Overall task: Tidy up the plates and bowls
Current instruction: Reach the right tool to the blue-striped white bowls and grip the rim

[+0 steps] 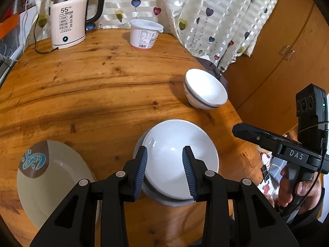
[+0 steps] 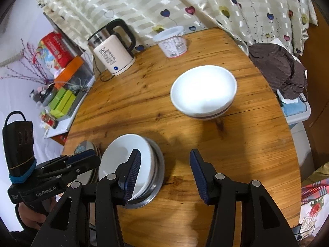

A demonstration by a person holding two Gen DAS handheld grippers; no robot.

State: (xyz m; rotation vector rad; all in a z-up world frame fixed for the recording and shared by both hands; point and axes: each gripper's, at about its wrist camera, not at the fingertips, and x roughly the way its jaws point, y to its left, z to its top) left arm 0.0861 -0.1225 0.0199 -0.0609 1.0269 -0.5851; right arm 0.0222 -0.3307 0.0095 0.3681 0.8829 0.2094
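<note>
1. over the near middle of the round wooden table (image 1: 92, 86), in the left wrist view, the left gripper (image 1: 165, 160) points steeply down, its blue-padded jaws standing apart above a white bowl (image 1: 178, 154); the pads touch nothing, so the jaws are open and empty.
2. that white bowl sits inside a grey metal bowl (image 1: 164, 200), of which only a rim shows below it. a cream plate (image 1: 53, 181) with a brown and teal patch lies to the near left, partly covered by the gripper's frame.
3. a striped bowl (image 1: 205, 90) stands well apart at the far right, close to the table edge. a kettle (image 1: 70, 18) and a lidded tub (image 1: 145, 34) stand at the far side.
4. at the right edge the right gripper (image 1: 238, 128) shows side-on, held by a hand (image 1: 298, 189); its jaws cannot be read from here.
5. in the right wrist view, the right gripper (image 2: 165, 173) tilts down over bare wood, jaws open and empty; its left pad overlaps the white bowl (image 2: 123, 162) in the picture, and contact cannot be told.
6. the striped bowl (image 2: 203, 90) lies farther off, overexposed inside. the left gripper (image 2: 82, 158) hides most of the plates (image 2: 86, 146) at the near left.
</note>
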